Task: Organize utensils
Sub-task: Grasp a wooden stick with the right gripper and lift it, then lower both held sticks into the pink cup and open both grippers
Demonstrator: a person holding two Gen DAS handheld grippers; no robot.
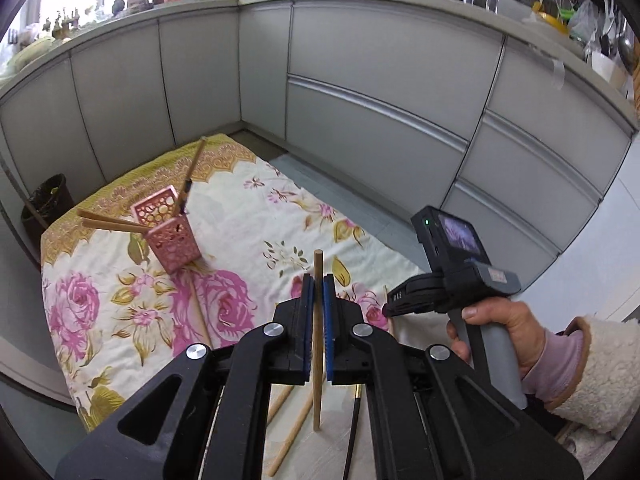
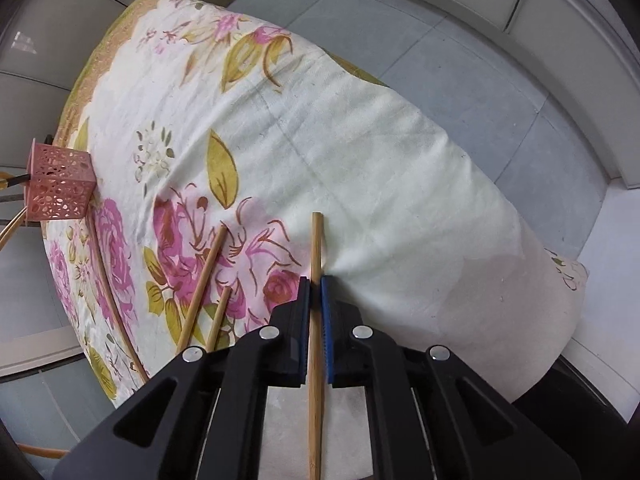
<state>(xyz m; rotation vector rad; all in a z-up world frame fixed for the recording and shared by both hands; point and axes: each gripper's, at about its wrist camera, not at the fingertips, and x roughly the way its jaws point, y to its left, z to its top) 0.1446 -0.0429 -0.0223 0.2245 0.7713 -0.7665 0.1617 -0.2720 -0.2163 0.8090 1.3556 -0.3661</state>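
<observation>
My left gripper (image 1: 318,280) is shut on a wooden chopstick (image 1: 318,264), held upright above the floral cloth (image 1: 248,216). A pink perforated holder (image 1: 166,236) stands on the cloth to the upper left, with several chopsticks (image 1: 108,222) leaning out of it. The right gripper's body (image 1: 452,276) shows at the right, held by a hand (image 1: 500,328). In the right wrist view my right gripper (image 2: 315,282) is shut on another wooden chopstick (image 2: 316,240) lying close over the cloth. Two loose chopsticks (image 2: 204,280) lie to its left. The holder (image 2: 60,186) sits at the far left.
Grey kitchen cabinets (image 1: 380,80) wrap around the cloth-covered table. A dark bin (image 1: 50,204) stands on the floor at the left. More loose chopsticks (image 1: 292,436) lie on the cloth under my left gripper. Grey floor tiles (image 2: 480,92) lie beyond the table's far edge.
</observation>
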